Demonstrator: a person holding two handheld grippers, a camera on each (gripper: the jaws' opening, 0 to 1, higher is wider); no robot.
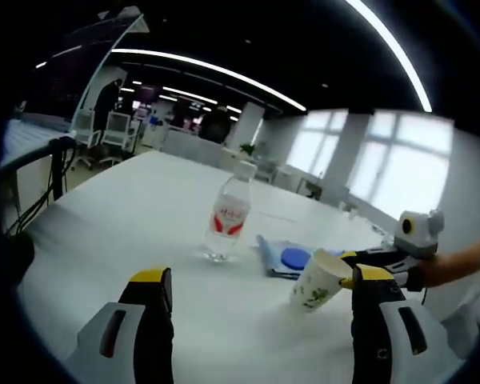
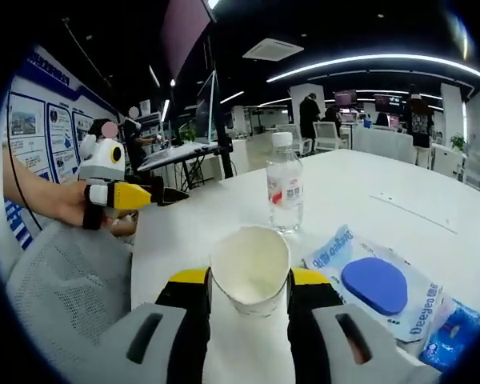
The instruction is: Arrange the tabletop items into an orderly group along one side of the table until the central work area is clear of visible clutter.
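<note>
Cup (image 2: 250, 269) sits clamped by the rim in the right gripper (image 2: 249, 282), tilted for carrying aside; left gripper (image 1: 256, 280) gapes empty near the bottle (image 1: 227, 214)

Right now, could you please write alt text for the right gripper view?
The right gripper holds a white paper cup over a white table. Beyond stand a water bottle and a blue packet; the left gripper reaches in.

left gripper view: low over the desk (image 1: 144, 216), facing the windows | right gripper view: close in, facing the office | shared: water bottle (image 1: 227, 214) (image 2: 285, 192), paper cup (image 1: 319, 281) (image 2: 250, 268)
</note>
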